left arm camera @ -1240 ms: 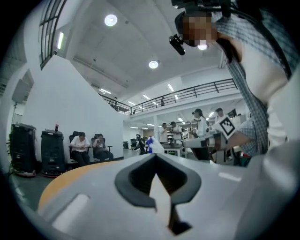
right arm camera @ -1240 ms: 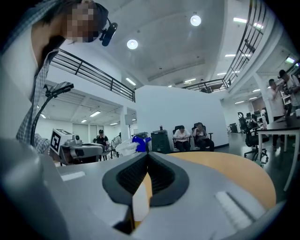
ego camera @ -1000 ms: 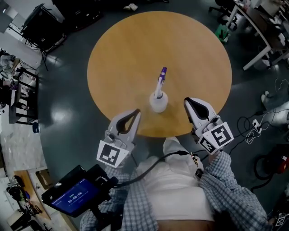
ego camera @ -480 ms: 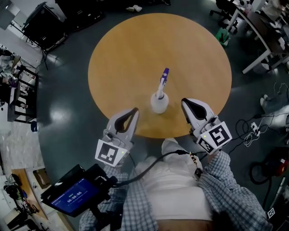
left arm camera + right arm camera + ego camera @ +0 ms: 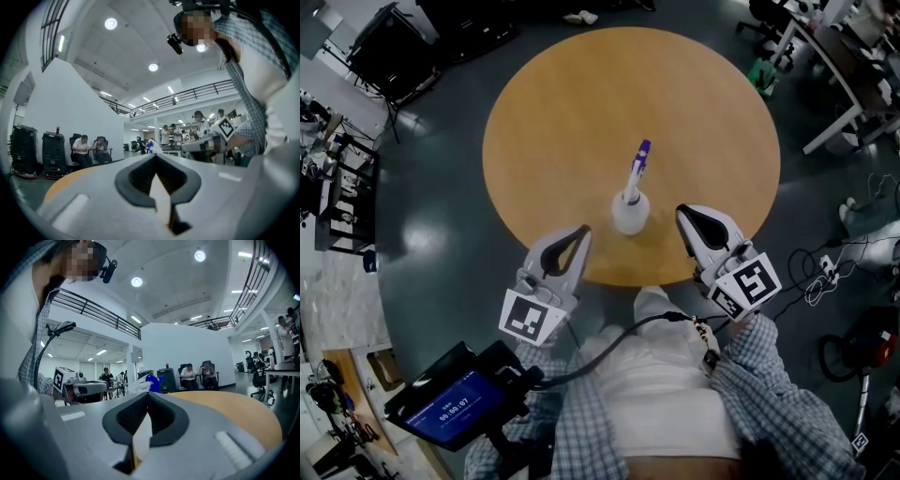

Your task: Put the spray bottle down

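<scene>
A white spray bottle (image 5: 630, 212) with a purple nozzle stands upright on the round wooden table (image 5: 581, 103), near its front edge. Nothing holds it. My left gripper (image 5: 582, 231) hovers at the table's front edge, left of the bottle, jaws shut and empty. My right gripper (image 5: 681, 213) sits right of the bottle, also shut and empty. In the left gripper view, the bottle's nozzle (image 5: 152, 146) peeks over my shut left gripper (image 5: 155, 157). The right gripper view shows the nozzle (image 5: 150, 381) just beyond my shut right gripper (image 5: 148, 394).
Desks (image 5: 839, 66) stand at the upper right and a black cart (image 5: 384, 47) at the upper left. Cables (image 5: 820, 267) trail on the floor to the right. A small screen (image 5: 450, 405) hangs by the person's left side. People sit on chairs (image 5: 89, 149) by the far wall.
The right gripper has edged slightly towards the bottle. The left gripper and the bottle have kept still.
</scene>
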Demonstrator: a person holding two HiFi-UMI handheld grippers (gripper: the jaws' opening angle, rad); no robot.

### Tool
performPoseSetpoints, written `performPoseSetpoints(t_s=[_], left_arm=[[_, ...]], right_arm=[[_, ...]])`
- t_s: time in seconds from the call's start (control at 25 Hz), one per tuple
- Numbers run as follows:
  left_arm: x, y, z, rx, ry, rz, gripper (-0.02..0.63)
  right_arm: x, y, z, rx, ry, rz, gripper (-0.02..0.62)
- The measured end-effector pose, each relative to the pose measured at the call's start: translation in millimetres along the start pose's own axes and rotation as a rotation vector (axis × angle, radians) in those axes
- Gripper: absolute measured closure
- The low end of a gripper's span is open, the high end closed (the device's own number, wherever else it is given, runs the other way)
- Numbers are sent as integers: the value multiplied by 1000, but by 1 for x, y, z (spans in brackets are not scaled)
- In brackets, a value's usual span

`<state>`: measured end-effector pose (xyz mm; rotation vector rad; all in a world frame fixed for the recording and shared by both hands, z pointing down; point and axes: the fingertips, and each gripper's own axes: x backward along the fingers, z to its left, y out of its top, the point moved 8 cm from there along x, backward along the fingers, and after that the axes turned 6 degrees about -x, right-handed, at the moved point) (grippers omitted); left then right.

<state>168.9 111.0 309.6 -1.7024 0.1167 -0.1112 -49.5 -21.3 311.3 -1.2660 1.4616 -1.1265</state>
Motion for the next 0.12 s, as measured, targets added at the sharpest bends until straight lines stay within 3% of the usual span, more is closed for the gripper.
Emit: performPoseSetpoints(t_s=[0.12], left_arm=[[-7, 4, -1, 7, 0, 6, 604]], right_arm=[[2, 6, -6, -2, 0, 2, 592]])
